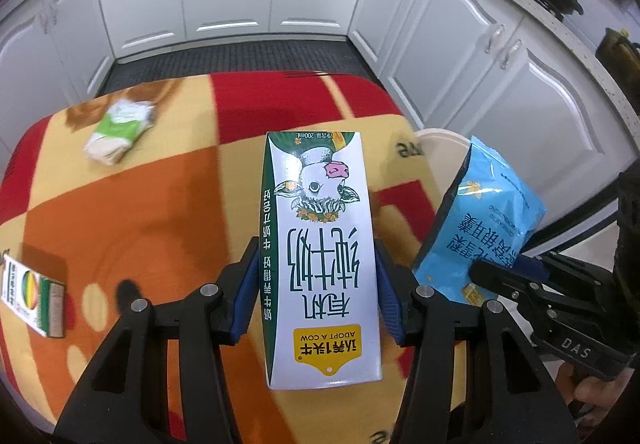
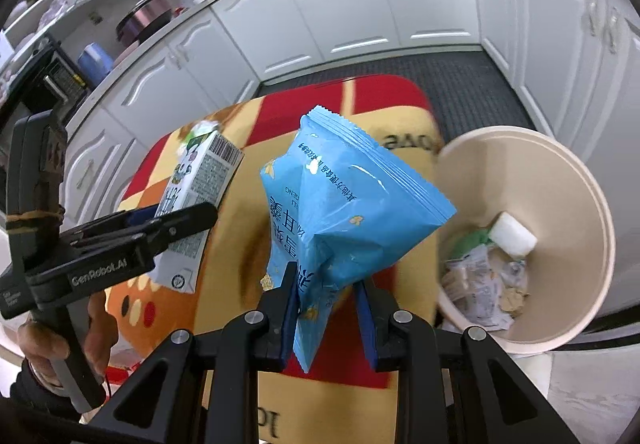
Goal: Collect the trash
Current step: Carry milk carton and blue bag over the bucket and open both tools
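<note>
Left gripper (image 1: 316,300) clamped milk carton (image 1: 318,244) above blanket-covered table (image 1: 160,211). Right gripper (image 2: 326,308) pinched blue snack bag (image 2: 344,203) near table's right edge, beside open trash bin (image 2: 560,179).

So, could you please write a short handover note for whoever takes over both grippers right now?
Left gripper: shut on the milk carton, held above the blanket-covered table.
Right gripper: shut on the blue snack bag, close beside the cream bin.
Done: some paper scraps and a white block already lie in the bin; both held items are off the table.
Left: drop the bag and the carton into the bin. Then fetch the green-and-white pack at the table's far side and the small box at its left edge.
</note>
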`<state>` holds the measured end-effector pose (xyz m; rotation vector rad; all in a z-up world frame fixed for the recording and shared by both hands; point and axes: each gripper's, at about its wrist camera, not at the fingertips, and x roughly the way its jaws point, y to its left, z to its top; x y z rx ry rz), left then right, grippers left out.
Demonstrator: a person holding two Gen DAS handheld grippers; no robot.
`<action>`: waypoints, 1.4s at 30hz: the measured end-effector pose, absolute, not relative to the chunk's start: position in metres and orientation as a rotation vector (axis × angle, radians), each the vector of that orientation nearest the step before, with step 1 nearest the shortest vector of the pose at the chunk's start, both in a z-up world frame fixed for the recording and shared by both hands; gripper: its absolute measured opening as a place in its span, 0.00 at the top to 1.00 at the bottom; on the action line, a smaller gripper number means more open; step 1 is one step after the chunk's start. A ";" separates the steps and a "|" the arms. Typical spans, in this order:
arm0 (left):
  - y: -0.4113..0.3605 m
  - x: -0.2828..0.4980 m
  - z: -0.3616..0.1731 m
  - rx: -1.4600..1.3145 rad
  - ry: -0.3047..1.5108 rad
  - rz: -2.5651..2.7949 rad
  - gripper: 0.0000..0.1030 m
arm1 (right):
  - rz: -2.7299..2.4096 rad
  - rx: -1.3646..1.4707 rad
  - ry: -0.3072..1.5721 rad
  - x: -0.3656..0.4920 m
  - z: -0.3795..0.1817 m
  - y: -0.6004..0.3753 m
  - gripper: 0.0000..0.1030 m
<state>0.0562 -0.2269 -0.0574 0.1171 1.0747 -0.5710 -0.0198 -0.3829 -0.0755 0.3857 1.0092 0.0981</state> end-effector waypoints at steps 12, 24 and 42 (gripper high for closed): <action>-0.300 0.043 -0.061 0.160 1.079 -0.670 0.51 | -0.075 0.362 1.019 -0.037 -0.081 -0.449 0.75; -0.368 0.038 -0.076 0.206 1.093 -0.715 0.51 | -0.210 0.369 1.036 -0.049 -0.096 -0.506 0.75; -0.403 0.039 -0.094 0.279 1.087 -0.702 0.51 | -0.300 0.415 1.043 -0.047 -0.113 -0.541 0.75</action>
